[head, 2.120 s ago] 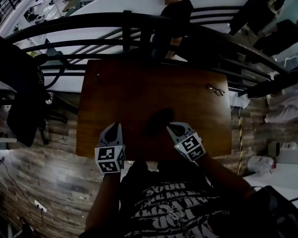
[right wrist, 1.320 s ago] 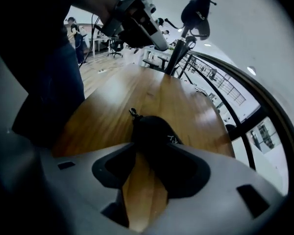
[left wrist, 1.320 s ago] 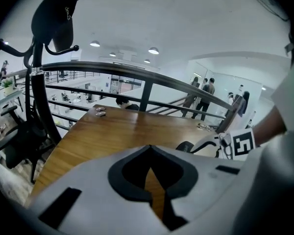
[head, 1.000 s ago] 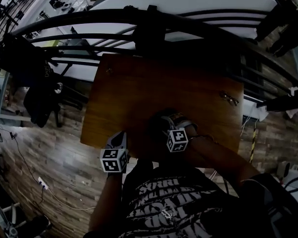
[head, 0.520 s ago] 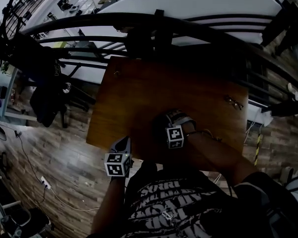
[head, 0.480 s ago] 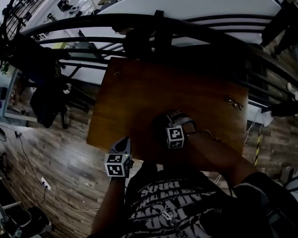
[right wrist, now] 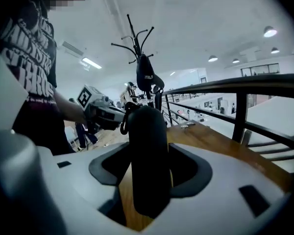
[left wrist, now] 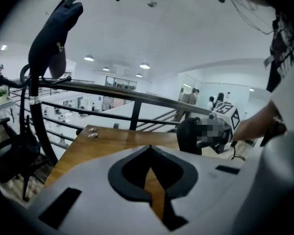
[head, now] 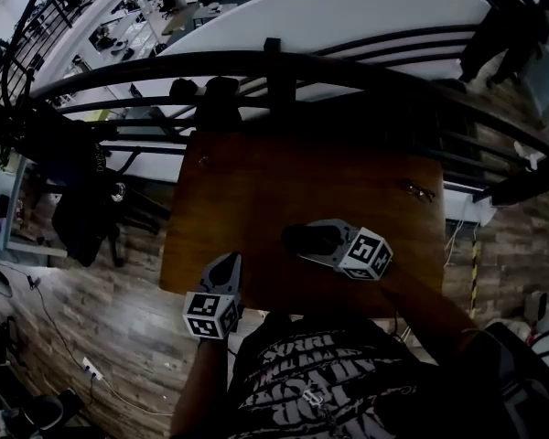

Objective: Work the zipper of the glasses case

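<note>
While the right gripper (right wrist: 149,166) grips the case (right wrist: 147,131) between wide-set jaws, which have just been closing a little on it, the case hangs clear above the table (head: 247,199), over its near half.

Left gripper (left wrist: 149,152): jaws together, nothing between them; held at the table's near-left edge, apart from the case.

Glasses (head: 419,191): on the table's far-right part, well apart from the case.

Coat rack (left wrist: 33,106): left of the table, dark garment hung on it.

Railing (head: 274,62): beyond the table's far edge.
</note>
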### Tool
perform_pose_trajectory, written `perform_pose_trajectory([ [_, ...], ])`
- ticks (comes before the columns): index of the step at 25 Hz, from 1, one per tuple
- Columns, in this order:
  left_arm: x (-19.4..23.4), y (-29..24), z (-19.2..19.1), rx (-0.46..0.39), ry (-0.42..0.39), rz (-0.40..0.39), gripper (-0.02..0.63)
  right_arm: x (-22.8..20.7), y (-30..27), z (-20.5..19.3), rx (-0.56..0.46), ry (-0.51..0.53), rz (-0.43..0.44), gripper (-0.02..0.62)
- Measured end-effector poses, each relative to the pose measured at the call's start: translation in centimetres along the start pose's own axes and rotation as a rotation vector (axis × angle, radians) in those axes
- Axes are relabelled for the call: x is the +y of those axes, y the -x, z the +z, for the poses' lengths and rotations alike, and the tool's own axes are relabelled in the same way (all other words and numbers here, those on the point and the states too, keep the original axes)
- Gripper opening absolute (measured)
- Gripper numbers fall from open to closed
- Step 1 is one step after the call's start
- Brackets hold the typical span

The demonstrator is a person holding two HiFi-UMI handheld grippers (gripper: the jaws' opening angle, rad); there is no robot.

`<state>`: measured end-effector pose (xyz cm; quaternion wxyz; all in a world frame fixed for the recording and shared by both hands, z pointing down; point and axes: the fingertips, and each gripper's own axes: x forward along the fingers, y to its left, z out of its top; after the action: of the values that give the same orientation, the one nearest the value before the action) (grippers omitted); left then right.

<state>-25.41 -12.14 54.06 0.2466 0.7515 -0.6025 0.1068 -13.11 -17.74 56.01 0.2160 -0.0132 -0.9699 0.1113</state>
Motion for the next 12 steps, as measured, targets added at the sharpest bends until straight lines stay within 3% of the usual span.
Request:
perform_pose_trajectory([
  [6,-6.4,-0.8,6.7,-0.122,-0.118,-0.291,0.005,2.1,4.0,5.6,-0.128,-0.031,0.002,0.233],
  [9,-9.1,-0.4,9.0,-0.155,-0.164,-0.436,0.005,2.7,5.2,8.0,-0.155,0.006,-0.026,0.233],
  [10,-9.9,-0.1,9.6,-0.151,-0.18,-0.478,0.02,2.9,5.5,8.6,-0.145,0.033,-0.046,0.233],
  [12,-11.1,0.6,10.4,-0.117,-0.242,-0.53,0.121,3.1,6.0,9.2,-0.076,0.119,-0.096,0.233],
])
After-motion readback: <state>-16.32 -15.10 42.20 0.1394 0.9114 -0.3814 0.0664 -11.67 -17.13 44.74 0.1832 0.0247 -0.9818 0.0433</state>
